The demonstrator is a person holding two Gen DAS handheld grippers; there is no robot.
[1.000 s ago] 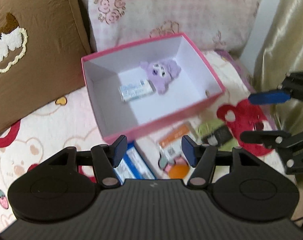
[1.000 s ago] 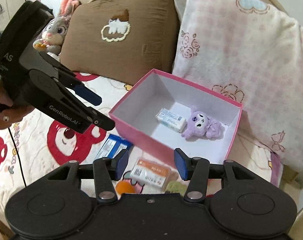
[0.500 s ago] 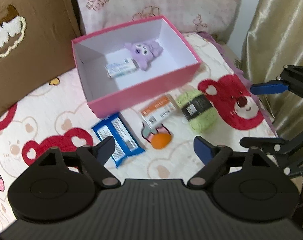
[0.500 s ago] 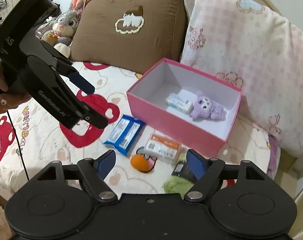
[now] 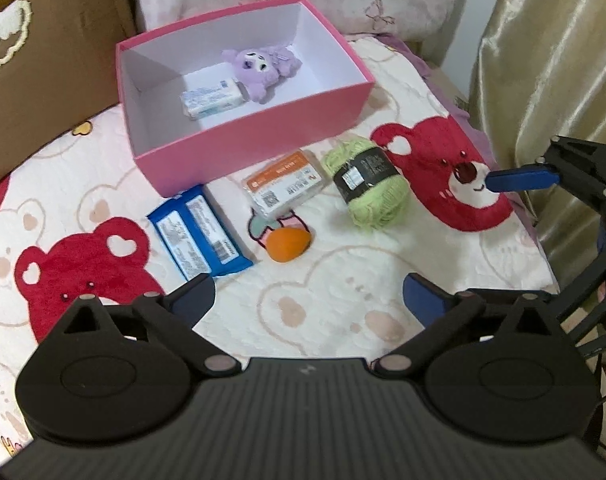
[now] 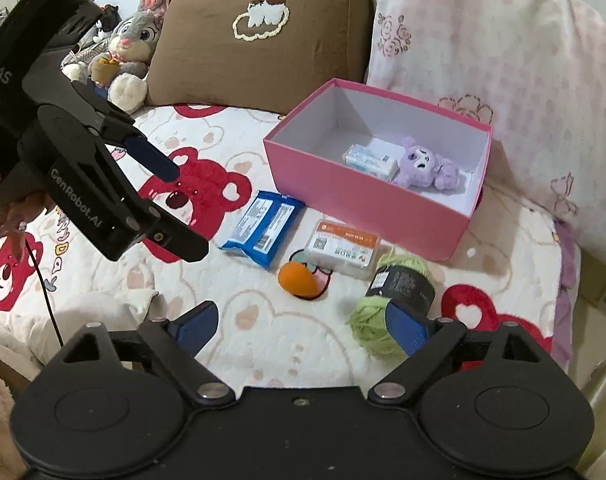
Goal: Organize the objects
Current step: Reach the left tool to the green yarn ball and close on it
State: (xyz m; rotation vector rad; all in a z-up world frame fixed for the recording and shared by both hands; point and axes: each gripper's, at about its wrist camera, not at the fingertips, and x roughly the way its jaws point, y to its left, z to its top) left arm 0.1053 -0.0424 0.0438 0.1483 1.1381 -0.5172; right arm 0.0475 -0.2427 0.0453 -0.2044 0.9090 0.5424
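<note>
A pink box [image 5: 259,148] [image 6: 367,204] stands open on the bed. It holds a purple plush toy [image 5: 259,70] [image 6: 423,164] and a white-blue packet [image 5: 213,100] [image 6: 370,159]. In front of it lie a blue packet [image 5: 197,236] [image 6: 263,230], an orange-white pack [image 5: 287,188] [image 6: 343,248], an orange sponge [image 5: 289,244] [image 6: 298,279] and a green yarn ball [image 5: 369,188] [image 6: 391,304]. My left gripper [image 5: 309,302] [image 6: 175,204] is open and empty, above the bed before the objects. My right gripper [image 6: 301,326] [image 5: 463,240] is open and empty, near the yarn.
A brown pillow [image 6: 263,36] and a pink patterned pillow [image 6: 503,60] lean behind the box. A grey rabbit plush [image 6: 127,52] sits at the far left. A gold curtain [image 5: 551,60] hangs at the right. The bedspread [image 5: 323,300] has red bear prints.
Both grippers pulled back from the box and opened wider. The items in front of the box came fully into view.
</note>
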